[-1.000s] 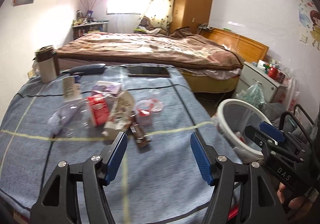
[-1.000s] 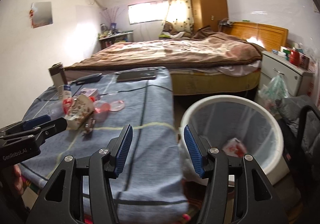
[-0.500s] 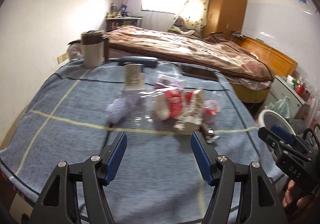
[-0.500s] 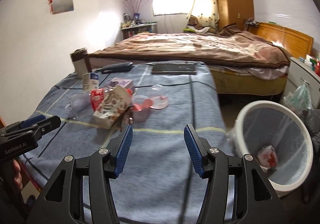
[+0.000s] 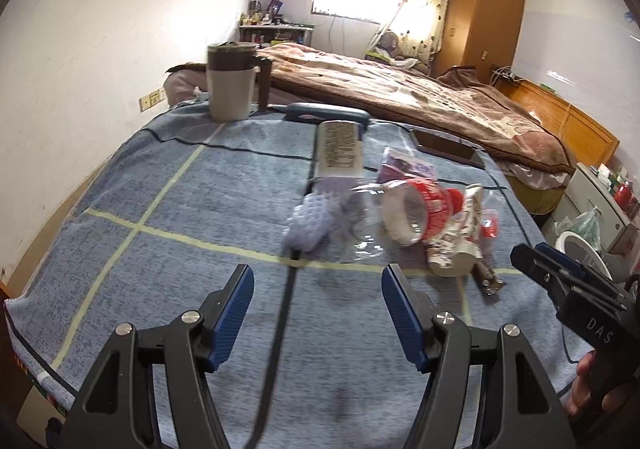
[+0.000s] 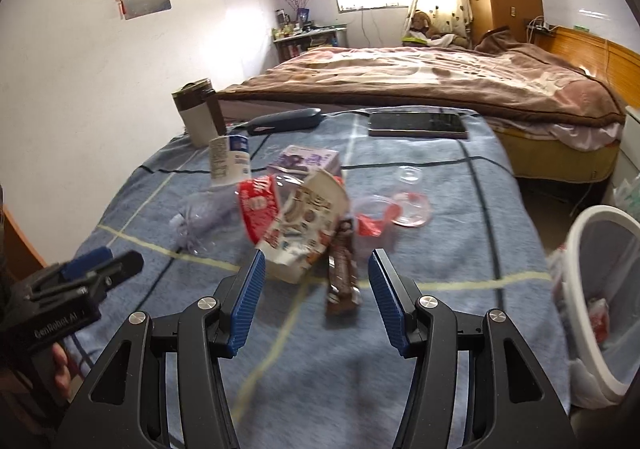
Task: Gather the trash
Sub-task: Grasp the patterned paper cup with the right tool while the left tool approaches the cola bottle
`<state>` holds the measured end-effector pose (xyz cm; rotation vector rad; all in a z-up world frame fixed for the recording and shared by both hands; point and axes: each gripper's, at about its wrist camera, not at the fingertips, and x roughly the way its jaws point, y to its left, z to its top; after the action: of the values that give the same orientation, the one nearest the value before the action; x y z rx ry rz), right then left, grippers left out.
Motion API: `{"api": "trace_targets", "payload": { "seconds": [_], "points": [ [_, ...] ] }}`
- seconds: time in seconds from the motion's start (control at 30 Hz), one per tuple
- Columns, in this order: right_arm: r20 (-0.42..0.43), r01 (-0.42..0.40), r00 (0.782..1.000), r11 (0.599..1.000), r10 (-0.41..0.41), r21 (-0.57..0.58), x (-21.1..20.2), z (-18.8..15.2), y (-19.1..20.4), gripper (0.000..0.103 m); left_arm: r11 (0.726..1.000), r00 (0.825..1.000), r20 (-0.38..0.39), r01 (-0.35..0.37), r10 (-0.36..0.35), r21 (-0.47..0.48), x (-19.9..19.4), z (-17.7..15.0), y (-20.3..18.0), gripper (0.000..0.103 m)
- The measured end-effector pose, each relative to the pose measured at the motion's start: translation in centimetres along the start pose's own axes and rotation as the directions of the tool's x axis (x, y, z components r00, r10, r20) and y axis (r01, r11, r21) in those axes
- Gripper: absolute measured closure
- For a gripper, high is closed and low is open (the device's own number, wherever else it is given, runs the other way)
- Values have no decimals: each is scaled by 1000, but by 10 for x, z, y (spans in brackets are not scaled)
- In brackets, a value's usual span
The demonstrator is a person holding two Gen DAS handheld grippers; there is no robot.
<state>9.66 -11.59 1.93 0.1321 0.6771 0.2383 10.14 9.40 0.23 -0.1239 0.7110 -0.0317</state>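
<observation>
- Since a second ago we have swung both tools away from the white bin (image 6: 576, 249) toward the litter on the blue-clothed tabletop (image 5: 160, 209).
- Our left tool (image 5: 316, 313) hovers released, short of the crumpled clear plastic (image 5: 312, 225).
- Our right tool (image 6: 316, 289) hangs spread wide and empty, with the brown wrapper (image 6: 342, 273) between its fingers and the printed carton (image 6: 304, 229) just beyond.
- Beside the carton lies a red-labelled cup (image 5: 416, 213).
- At the far tabletop edge stand a mug (image 5: 232, 85) and a phone (image 6: 416, 125).
</observation>
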Motion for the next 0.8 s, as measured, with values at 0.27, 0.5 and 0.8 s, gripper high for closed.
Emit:
{"api": "trace_targets", "payload": {
  "seconds": [0.27,0.5,0.8],
  "points": [
    [-75,-5,997,1000,5,7,35,5,15,43,1000,1000,-6,4,-4,1,7,7,10,34],
    [-112,71,991,997,-66,40,44,5,4,57,1000,1000,-20,14,-14,5,13,14,12,34],
    [-121,147,982,989,-145,11,30,7,-16,72,997,997,-30,70,-68,41,23,32,-1,34]
  ]
}}
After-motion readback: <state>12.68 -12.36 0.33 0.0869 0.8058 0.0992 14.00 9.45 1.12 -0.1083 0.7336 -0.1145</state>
